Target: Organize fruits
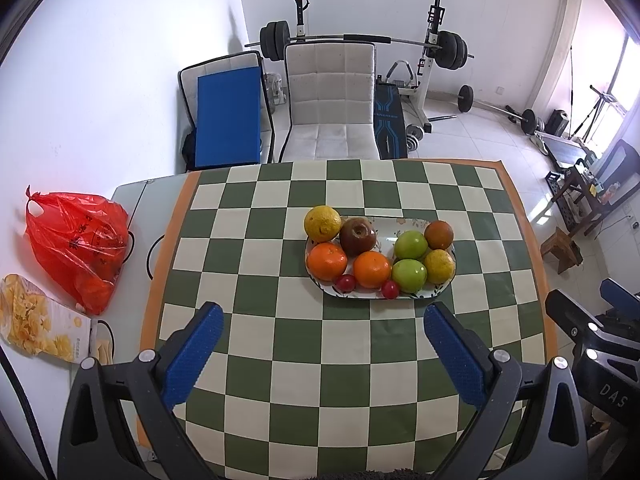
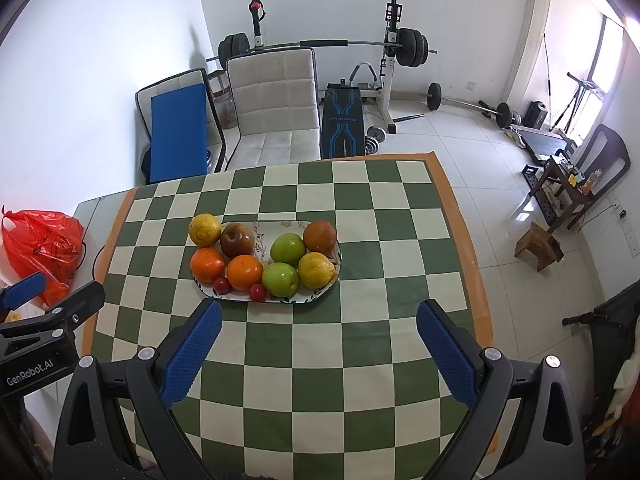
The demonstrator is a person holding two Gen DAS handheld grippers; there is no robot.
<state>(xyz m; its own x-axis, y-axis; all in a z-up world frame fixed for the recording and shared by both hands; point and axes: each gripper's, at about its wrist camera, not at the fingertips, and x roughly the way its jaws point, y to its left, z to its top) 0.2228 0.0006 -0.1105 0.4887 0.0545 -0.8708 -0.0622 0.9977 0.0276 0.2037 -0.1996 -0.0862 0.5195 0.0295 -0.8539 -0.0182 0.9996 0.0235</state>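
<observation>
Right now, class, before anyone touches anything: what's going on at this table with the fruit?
Nobody is handling any fruit at this moment. The left gripper and the right gripper both hang open above the checkered tablecloth, short of the plate, holding nothing. The plate carries two green apples, two oranges, a dark red apple, yellowish citrus fruits and two small red fruits. A red plastic bag sits off to the left.

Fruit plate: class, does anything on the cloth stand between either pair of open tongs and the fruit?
Nothing visible does. Bare checkered tablecloth lies between the left tongs and the fruit plate, and likewise ahead of the right tongs. Both are open and empty.
</observation>
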